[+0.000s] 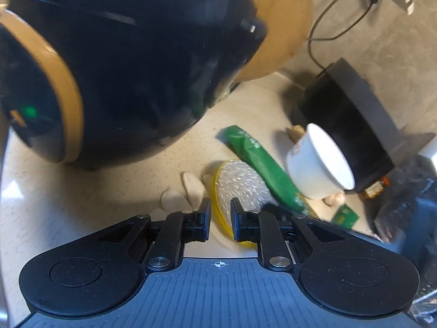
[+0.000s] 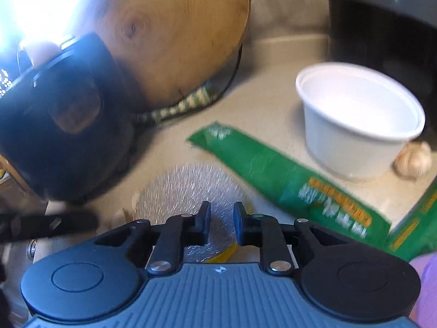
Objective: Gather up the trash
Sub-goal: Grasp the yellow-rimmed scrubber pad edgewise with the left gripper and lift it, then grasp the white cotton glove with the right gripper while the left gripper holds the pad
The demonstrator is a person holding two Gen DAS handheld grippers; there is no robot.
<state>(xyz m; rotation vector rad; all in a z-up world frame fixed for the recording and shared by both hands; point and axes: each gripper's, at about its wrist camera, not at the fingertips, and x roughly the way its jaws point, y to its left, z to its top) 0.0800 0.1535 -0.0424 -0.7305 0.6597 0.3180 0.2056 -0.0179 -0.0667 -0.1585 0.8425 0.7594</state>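
Note:
A round foil lid [image 1: 240, 183] with a yellow rim lies on the pale counter [image 1: 82, 196]. My left gripper [image 1: 220, 209] hovers over its near edge, jaws a narrow gap apart with nothing pinched. A long green wrapper [image 1: 262, 164] lies just right of the lid, and a white plastic cup [image 1: 314, 164] stands beyond it. In the right wrist view my right gripper [image 2: 221, 213] hangs over the same foil lid [image 2: 185, 188], jaws narrowly apart and empty. The green wrapper [image 2: 273, 169] and white cup [image 2: 355, 136] lie to its right. Pale peels [image 1: 191, 183] sit left of the lid.
A big black cooker with gold trim [image 1: 123, 68] crowds the left, with a round wooden board [image 2: 177, 35] leaning behind it. A black cylinder appliance [image 1: 341, 114] with a cable stands behind the cup. A garlic bulb [image 2: 413, 161] lies by the cup. Black bag plastic [image 1: 409, 196] is at the right.

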